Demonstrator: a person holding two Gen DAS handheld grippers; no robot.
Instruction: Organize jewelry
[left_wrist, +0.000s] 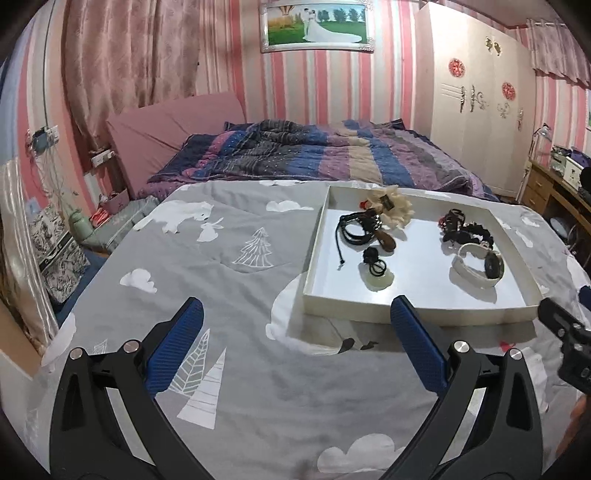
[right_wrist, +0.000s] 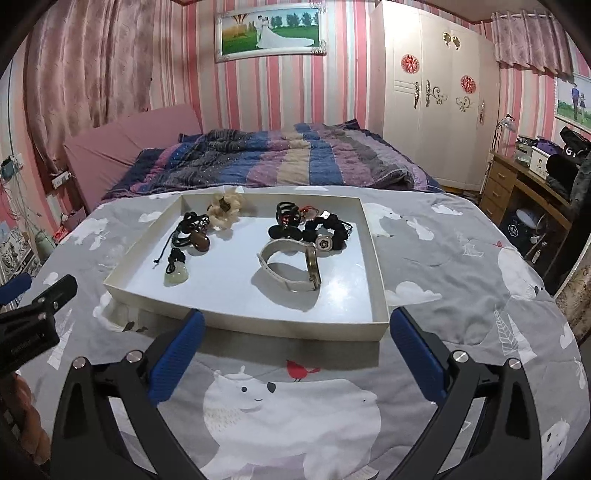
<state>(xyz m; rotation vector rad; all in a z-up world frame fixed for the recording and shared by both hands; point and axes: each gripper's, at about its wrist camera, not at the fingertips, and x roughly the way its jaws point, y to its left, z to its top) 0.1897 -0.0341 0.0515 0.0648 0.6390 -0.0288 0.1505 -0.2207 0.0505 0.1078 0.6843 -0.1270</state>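
Both claws hover empty over the grey animal-print quilt (right_wrist: 443, 258), fingers spread wide. The shallow white cardboard tray (right_wrist: 376, 266) of jewelry lies dead ahead of the right gripper (right_wrist: 297, 345); from the left gripper (left_wrist: 297, 332) it sits far-right. The white-strapped wristwatch (right_wrist: 291, 267) stands on edge nearest the right claw, strap loop seemingly facing it.

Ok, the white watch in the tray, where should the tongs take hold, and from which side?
Grip the white watch by the strap arc opposite its dial, coming from above with the right tongs. It stands on edge as an open loop, so one finger can likely drop inside, one outside.
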